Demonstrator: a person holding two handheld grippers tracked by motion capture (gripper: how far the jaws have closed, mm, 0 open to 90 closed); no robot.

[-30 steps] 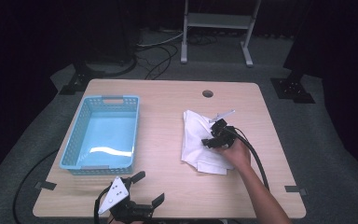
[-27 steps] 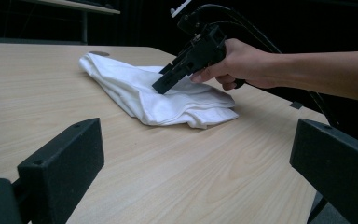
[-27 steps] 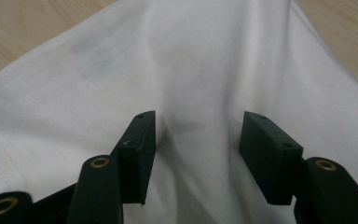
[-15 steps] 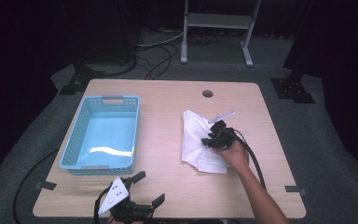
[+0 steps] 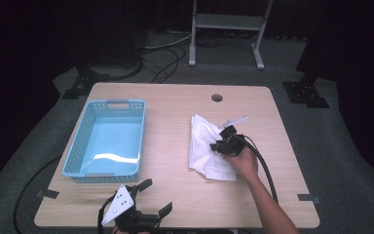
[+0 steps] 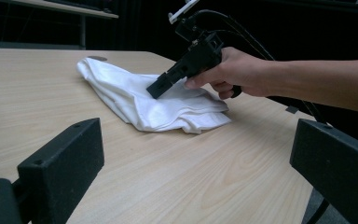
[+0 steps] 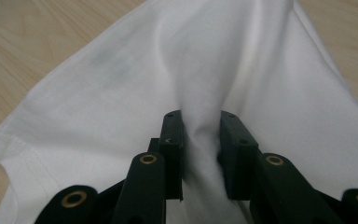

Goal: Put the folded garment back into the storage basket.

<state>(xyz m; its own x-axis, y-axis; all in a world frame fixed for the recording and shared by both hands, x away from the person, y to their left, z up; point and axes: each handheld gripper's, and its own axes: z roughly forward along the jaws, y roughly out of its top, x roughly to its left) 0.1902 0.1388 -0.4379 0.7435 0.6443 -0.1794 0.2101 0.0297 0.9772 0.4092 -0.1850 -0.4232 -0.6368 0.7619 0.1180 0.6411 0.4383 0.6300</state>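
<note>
A crumpled white cloth (image 5: 202, 146) lies on the right half of the wooden table (image 5: 175, 122). My right gripper (image 5: 219, 145) rests on its right side, held by a hand. In the right gripper view a raised fold of the cloth (image 7: 121, 70) is pinched between the jaws of the right gripper (image 7: 200, 140). The left gripper view shows that gripper (image 6: 156, 88) pressing down into the cloth (image 6: 130, 93). My left gripper (image 5: 157, 196) sits at the table's front edge, open with nothing in it; it (image 6: 198, 177) points across the bare wood toward the cloth.
A light blue plastic basket (image 5: 118, 103) stands on the left half of the table, nothing inside. A round cable hole (image 5: 217, 97) sits near the far edge. The right gripper's cable (image 5: 265, 165) trails beside the forearm.
The right gripper has edged slightly left on the cloth. The left gripper has not moved.
</note>
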